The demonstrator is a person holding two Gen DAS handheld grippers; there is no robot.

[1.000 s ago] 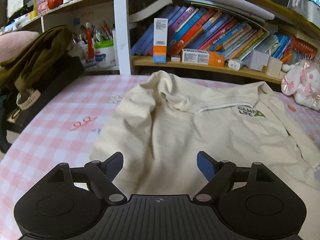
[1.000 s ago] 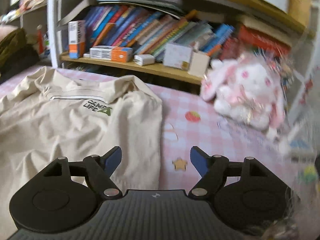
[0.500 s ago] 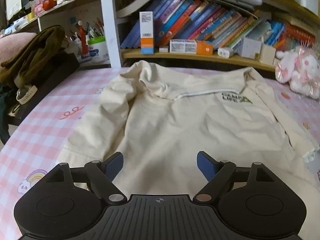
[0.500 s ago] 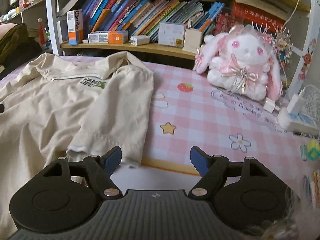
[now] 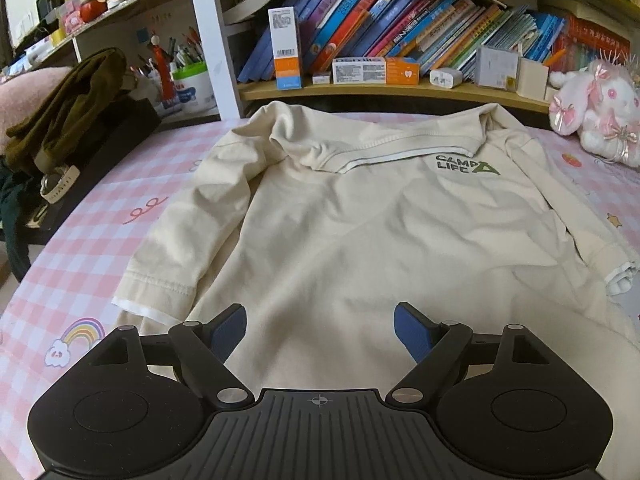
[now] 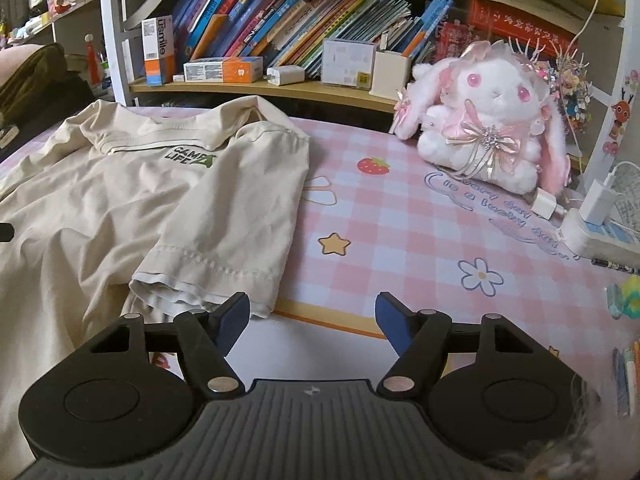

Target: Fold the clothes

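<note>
A cream polo shirt [image 5: 360,232] with a green "CAMP LIFE" logo lies spread face up on the pink checked table cover [image 5: 80,248], collar toward the bookshelf. My left gripper [image 5: 320,326] hovers open over the shirt's lower body, nothing between its blue pads. In the right wrist view the shirt [image 6: 120,208] fills the left side, its short sleeve [image 6: 224,248] ending just ahead of the left fingertip. My right gripper [image 6: 313,316] is over the cover's front edge beside that sleeve cuff. Its jaws are closing, with nothing between them.
A bookshelf [image 5: 400,88] with books and boxes runs along the back. A pink plush rabbit [image 6: 492,136] sits at the right, near a power strip with chargers [image 6: 592,232]. An olive garment and a watch [image 5: 60,128] lie on a dark box at the left.
Both views pulled back from the shelf, so more of the shirt's sleeves and hem shows. The right gripper's fingers stand slightly closer together than before.
</note>
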